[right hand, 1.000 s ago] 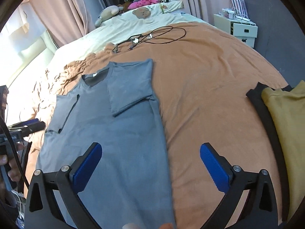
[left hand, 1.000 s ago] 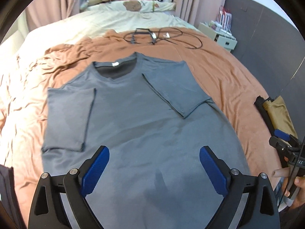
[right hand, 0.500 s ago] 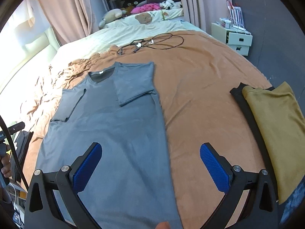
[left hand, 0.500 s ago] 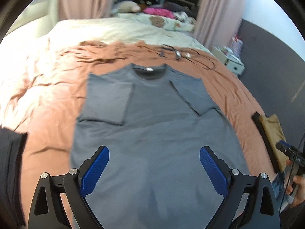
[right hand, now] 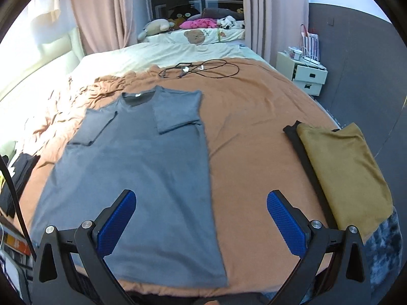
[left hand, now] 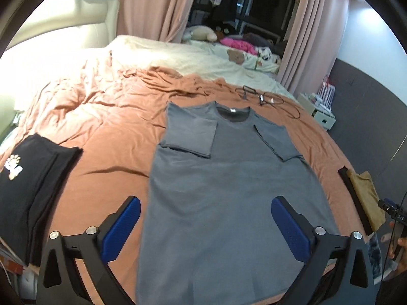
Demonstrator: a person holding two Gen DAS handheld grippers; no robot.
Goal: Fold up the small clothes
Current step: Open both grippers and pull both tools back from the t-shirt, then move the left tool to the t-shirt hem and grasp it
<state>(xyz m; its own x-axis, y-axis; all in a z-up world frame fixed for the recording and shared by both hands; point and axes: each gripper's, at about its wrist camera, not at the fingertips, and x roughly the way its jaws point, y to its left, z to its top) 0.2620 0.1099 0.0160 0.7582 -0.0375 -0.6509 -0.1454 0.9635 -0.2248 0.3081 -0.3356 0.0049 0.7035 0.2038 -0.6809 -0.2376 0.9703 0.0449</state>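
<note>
Grey T-shirt (left hand: 229,190) flat on the bed (left hand: 106,137), both sleeves folded inward.

Its hem is cut off at 6 o'clock behind the left gripper (left hand: 203,226); the fingers of that and of the right gripper (right hand: 201,218) are spread wide, grasping nothing. Folded black garment (left hand: 33,185) at 9 o'clock, mustard garment (right hand: 343,167) at 3, tangled cable (right hand: 203,70) at 12.

No readable text anywhere. The folded black garment (left hand: 33,178) carries a white-and-tan paw-print graphic with lettering too blurred to make out.
</note>
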